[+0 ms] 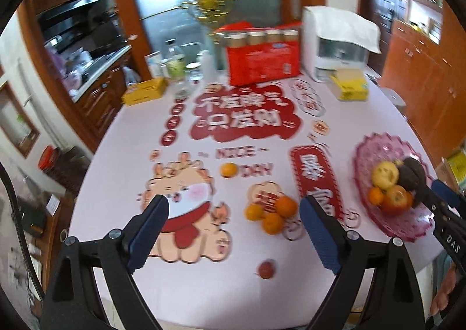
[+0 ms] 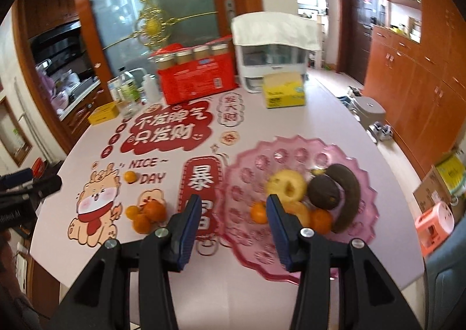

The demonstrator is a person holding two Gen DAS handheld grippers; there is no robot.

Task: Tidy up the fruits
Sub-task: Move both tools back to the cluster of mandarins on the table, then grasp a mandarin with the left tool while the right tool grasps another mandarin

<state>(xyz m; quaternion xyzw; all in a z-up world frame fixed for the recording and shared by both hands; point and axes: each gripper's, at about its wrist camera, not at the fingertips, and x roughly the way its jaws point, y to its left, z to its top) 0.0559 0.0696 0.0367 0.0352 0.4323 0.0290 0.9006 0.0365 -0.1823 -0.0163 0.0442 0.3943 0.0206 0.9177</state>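
Note:
A pink scalloped fruit plate (image 2: 250, 167) (image 1: 367, 152) holds a yellow apple (image 2: 287, 186), a dark avocado (image 2: 323, 191), a dark long fruit (image 2: 348, 199), small oranges (image 2: 259, 212) and a red apple (image 1: 393, 199). On the table lie a cluster of three oranges (image 1: 271, 212) (image 2: 145, 215), one lone orange (image 1: 228, 169) (image 2: 130, 176) and a small red fruit (image 1: 266, 269). My left gripper (image 1: 234, 209) is open and empty above the table. My right gripper (image 2: 231, 205) is open and empty at the plate's near left rim; it shows in the left wrist view (image 1: 437, 193).
The pink table (image 1: 131, 132) carries red printed stickers. At the back stand a red box with jars (image 1: 262, 59), a white appliance (image 1: 337, 44), yellow boxes (image 1: 349, 87) (image 1: 144, 91) and bottles (image 1: 176, 63). Wooden cabinets (image 2: 413, 91) are on the right.

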